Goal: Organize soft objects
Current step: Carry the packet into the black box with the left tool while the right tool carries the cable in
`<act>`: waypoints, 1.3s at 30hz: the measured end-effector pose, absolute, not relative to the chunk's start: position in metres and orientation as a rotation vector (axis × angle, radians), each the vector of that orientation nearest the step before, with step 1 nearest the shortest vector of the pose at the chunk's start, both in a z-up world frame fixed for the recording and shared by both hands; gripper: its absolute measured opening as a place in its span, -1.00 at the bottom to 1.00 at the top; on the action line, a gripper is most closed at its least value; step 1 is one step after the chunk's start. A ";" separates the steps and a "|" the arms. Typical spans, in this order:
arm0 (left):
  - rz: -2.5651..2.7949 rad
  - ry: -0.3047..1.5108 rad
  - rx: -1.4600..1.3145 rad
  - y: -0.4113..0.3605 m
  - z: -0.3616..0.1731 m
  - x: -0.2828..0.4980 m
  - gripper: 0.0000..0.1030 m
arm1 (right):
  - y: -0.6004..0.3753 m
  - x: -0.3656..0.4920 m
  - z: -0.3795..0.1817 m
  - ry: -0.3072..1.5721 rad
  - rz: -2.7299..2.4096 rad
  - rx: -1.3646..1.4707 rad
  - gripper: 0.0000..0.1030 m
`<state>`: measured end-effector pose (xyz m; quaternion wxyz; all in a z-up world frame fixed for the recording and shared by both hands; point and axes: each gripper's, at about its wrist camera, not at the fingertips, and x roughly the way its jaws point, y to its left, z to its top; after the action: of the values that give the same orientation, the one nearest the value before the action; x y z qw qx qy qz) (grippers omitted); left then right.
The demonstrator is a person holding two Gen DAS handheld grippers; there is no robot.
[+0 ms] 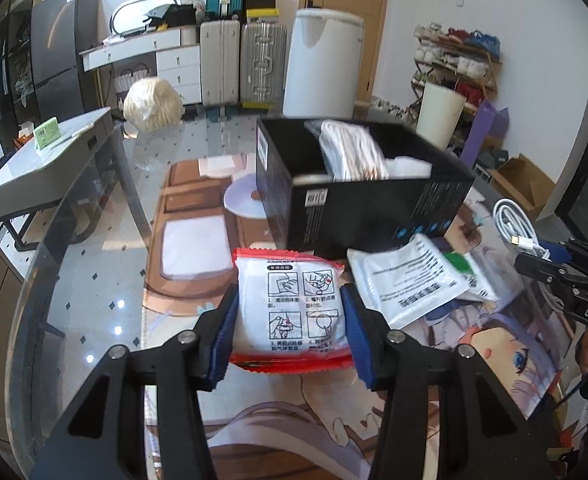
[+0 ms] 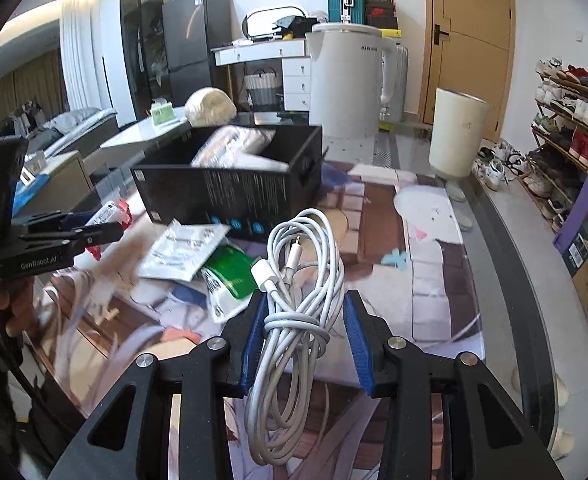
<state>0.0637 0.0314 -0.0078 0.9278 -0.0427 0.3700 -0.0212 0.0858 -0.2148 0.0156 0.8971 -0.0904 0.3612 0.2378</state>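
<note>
My left gripper (image 1: 290,320) is shut on a red-edged white packet (image 1: 290,304) and holds it just in front of the black box (image 1: 358,208). The box holds a white wrapped bundle (image 1: 354,152). My right gripper (image 2: 304,336) is shut on a coiled white charging cable (image 2: 294,312) and holds it above the printed mat. The cable also shows at the right of the left wrist view (image 1: 514,228). A white pouch (image 1: 410,284) and a green-and-white pouch (image 2: 230,276) lie on the mat beside the box (image 2: 230,188). The left gripper shows in the right wrist view (image 2: 106,232).
A printed anime mat (image 2: 434,264) covers the glass table (image 1: 94,272). A white kettle (image 2: 346,84) and a cream cup (image 2: 456,132) stand behind the box. A ball of pale string (image 1: 152,104) sits at the far table edge. A shoe rack (image 2: 570,120) is to the right.
</note>
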 end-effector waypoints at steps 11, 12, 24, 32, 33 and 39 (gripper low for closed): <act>-0.075 0.613 -0.100 0.031 0.033 0.060 -0.06 | -0.198 0.091 0.049 0.655 0.559 -0.170 -0.25; -0.076 0.607 -0.100 0.031 0.035 0.061 -0.06 | -0.197 0.092 0.051 0.649 0.561 -0.170 -0.25; -0.097 0.583 -0.110 0.030 0.047 0.082 -0.06 | -0.174 0.111 0.061 0.626 0.605 -0.175 -0.25; -0.104 0.577 -0.106 0.027 0.046 0.101 -0.06 | -0.163 0.126 0.062 0.615 0.618 -0.173 -0.25; -0.107 0.575 -0.109 0.027 0.047 0.104 -0.06 | -0.162 0.129 0.062 0.613 0.620 -0.172 -0.25; -0.106 0.574 -0.101 0.024 0.044 0.120 -0.06 | -0.154 0.144 0.061 0.611 0.627 -0.177 -0.25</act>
<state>0.1203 0.0245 0.0439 0.9565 -0.0499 0.2827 -0.0520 0.1442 -0.1539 0.0610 0.9019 -0.0858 0.2957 0.3029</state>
